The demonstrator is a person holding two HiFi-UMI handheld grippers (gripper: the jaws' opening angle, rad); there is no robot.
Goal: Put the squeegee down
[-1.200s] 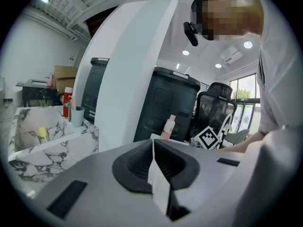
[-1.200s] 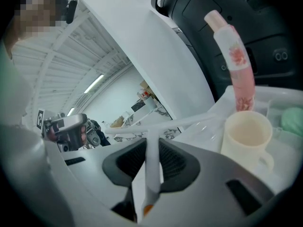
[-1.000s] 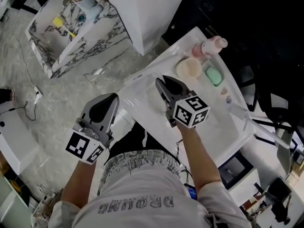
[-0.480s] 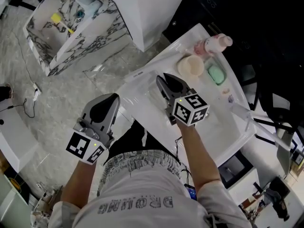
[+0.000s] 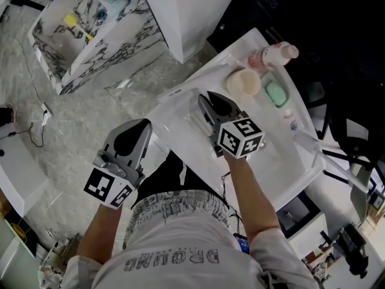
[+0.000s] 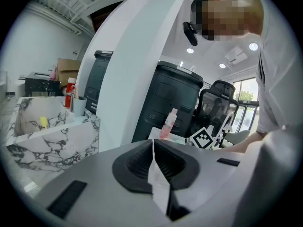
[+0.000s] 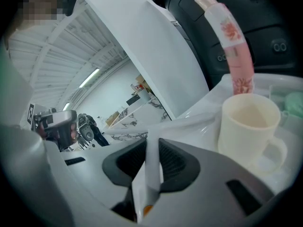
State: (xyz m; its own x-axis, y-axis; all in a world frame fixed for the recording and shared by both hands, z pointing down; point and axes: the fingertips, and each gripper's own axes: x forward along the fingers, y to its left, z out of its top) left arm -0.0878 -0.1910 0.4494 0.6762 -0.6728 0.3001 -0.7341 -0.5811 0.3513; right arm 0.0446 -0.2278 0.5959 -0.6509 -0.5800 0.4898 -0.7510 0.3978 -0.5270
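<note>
Above the tabletop (image 5: 274,161), pinched seemingly light, stiff, slippery squeegee (image 7: 149,167) by its slim handle in right gripper (image 7: 152,144), with left gripper (image 6: 152,143) clenched empty.

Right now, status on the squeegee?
Left gripper jaws shut, empty. Right gripper jaws shut on squeegee handle, over the white basin. Cup and pink bottle just ahead; set down short of them.

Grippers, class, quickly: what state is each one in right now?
Left gripper: closed, nothing between its jaws.
Right gripper: closed on the white handle of the squeegee.
</note>
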